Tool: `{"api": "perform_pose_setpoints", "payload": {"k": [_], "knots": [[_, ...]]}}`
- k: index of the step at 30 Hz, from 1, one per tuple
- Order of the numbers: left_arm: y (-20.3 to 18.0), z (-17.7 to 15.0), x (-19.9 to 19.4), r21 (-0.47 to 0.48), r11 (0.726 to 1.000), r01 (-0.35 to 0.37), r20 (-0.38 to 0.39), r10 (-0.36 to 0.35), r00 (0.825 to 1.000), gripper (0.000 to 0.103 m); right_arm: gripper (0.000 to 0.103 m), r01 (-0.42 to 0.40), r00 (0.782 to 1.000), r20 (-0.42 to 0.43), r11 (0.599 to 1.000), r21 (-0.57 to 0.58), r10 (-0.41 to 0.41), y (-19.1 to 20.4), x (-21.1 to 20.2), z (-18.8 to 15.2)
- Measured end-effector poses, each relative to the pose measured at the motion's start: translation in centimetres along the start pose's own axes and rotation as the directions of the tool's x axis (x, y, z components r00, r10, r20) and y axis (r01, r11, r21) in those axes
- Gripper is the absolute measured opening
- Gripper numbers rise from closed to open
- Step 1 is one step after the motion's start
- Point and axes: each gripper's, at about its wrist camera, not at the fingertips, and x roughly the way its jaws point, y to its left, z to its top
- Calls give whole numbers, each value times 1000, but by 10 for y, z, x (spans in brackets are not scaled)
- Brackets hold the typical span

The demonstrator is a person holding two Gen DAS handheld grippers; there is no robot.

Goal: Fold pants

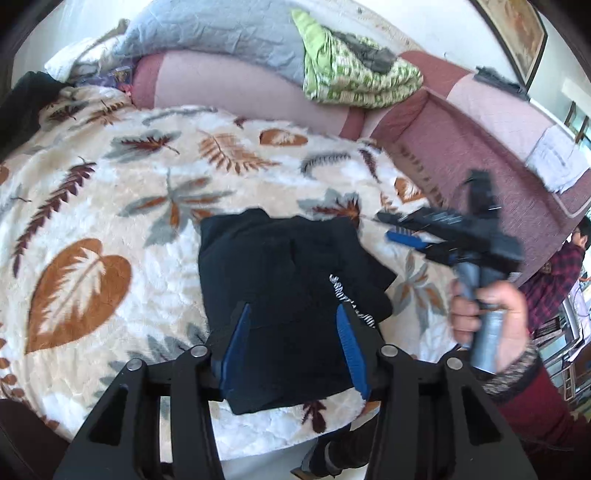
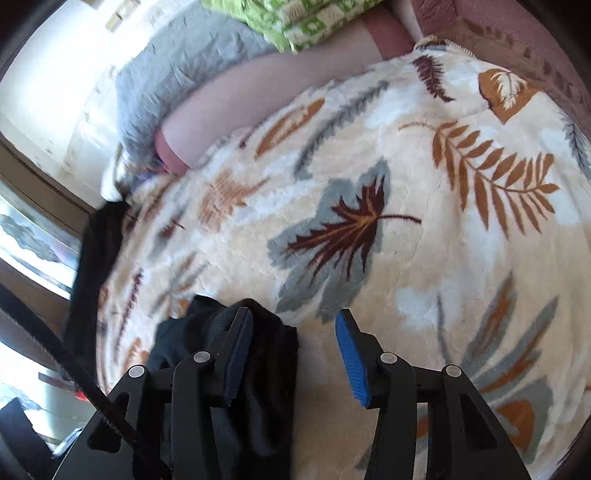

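1. Leaf-patterned plush blanket (image 1: pixel 110 177) covers the bed and serves as the folding surface.
2. Nearest the left wrist camera, the left gripper (image 1: pixel 293 312) hovers over the dark pants (image 1: pixel 280 280), its blue pads parted and nothing pressed between them.
3. Pants lie on the blanket as a compact, roughly rectangular bundle; a striped drawstring (image 1: pixel 345 295) shows at its right edge.
4. To the right, the right gripper (image 1: pixel 406 230), blurred, is held in a hand (image 1: pixel 491 325); in its own view the pads stand apart, with the pants' edge (image 2: pixel 221 332) under the left finger, not clamped.
5. Farther off lie a pink bolster (image 1: pixel 236 85), a grey quilt (image 1: pixel 221 33) and a green patterned blanket (image 1: pixel 354 70).
6. Judgement: folding looks nearly complete; the next move probably calls for smoothing or squaring the bundle.
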Motion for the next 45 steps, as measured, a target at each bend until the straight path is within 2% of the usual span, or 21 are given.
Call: {"api": "perform_pose_setpoints", "payload": {"k": [2,4,9,14,18,19,20,22,25,30,34,42,45], "knots": [[-1,-2,15,17,1000,-2,-29,3,1000,47,52,-67,997,33,998,-6,67,5,-14,-4],[-3,-7,32,42,999,-31,-54,33,998,47,52,-94,994,43,995,-34,96,15,-22,-10],[-7,-18,45,80,995,-65,-68,70,995,47,54,8,999,55,994,-107,-2,35,-14,-28],[-4,-17,44,61,997,-42,-73,46,996,51,54,-43,997,55,991,-125,50,40,-10,-61],[-4,-14,37,45,999,-20,-82,23,996,54,53,44,999,27,979,-199,-40,49,7,-75],[-4,-14,34,45,999,-15,-82,18,996,55,41,47,999,16,976,-214,-44,49,9,-76],[-4,-14,31,41,999,-10,-80,13,997,56,21,33,999,7,973,-228,-32,51,9,-76],[-1,-13,26,28,1000,-10,-76,13,997,57,11,1,1000,-7,965,-261,-3,56,3,-75],[4,-10,19,0,1000,-1,-66,1,998,57,8,4,1000,18,957,-290,1,60,-9,-78],[1,-3,15,20,1000,-3,-36,3,999,62,7,-5,999,32,977,-215,12,40,-22,-84],[-2,-5,33,25,1000,-16,-68,18,998,62,7,-6,1000,12,992,-124,7,15,-18,-91],[-12,-29,42,109,989,-99,-46,105,993,63,8,19,1000,17,994,-112,-17,10,-18,-100],[-22,-39,45,179,971,-156,-11,161,987,64,10,12,1000,8,996,-83,-11,3,-15,-100]]}}
